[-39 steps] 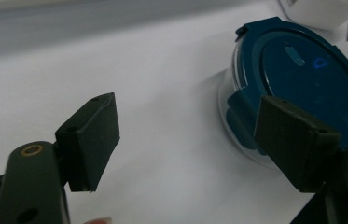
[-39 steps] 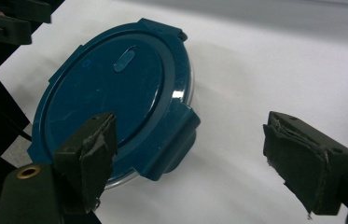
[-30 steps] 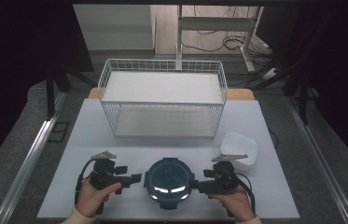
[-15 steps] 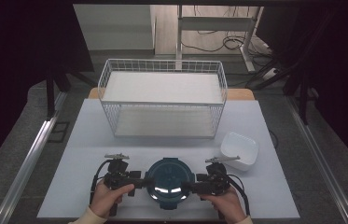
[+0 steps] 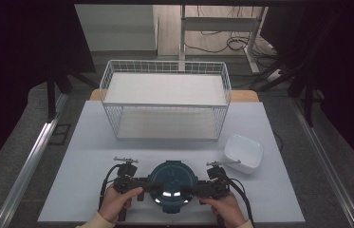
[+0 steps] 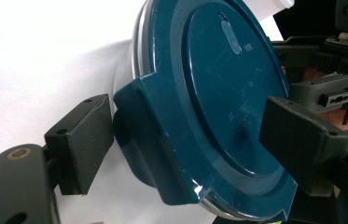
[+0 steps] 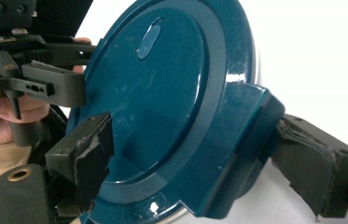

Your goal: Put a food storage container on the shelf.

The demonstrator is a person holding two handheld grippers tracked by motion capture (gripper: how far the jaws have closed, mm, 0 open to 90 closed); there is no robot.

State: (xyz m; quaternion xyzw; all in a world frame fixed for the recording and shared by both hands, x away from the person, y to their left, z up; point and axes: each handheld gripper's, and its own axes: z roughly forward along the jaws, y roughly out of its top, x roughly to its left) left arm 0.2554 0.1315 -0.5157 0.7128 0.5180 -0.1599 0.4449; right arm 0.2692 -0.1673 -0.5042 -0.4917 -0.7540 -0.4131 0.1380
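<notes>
Teal lidded container (image 5: pixel 172 183) on the white table (image 5: pixel 94 142), well in front of the wire basket (image 5: pixel 165 102), flanked by both grippers.
Round, hard glossy plastic with a bright metal rim under the lid; likely stiff, light, slick on top, so best taken by the blocky side latch tabs (image 6: pixel 148 135). Left gripper (image 5: pixel 149 185) released, jaws just been opening, one tab loose between them; right gripper (image 5: pixel 191 190) spread astride the opposite tab, not clamping.

High view: both forearms cut off by bottom edge. Teal lid (image 5: pixel 172 179) hides whatever sits beneath it. Left gripper view: lid's (image 6: pixel 218 102) top clipped by frame edge, pad contact on the latch tab unclear
</notes>
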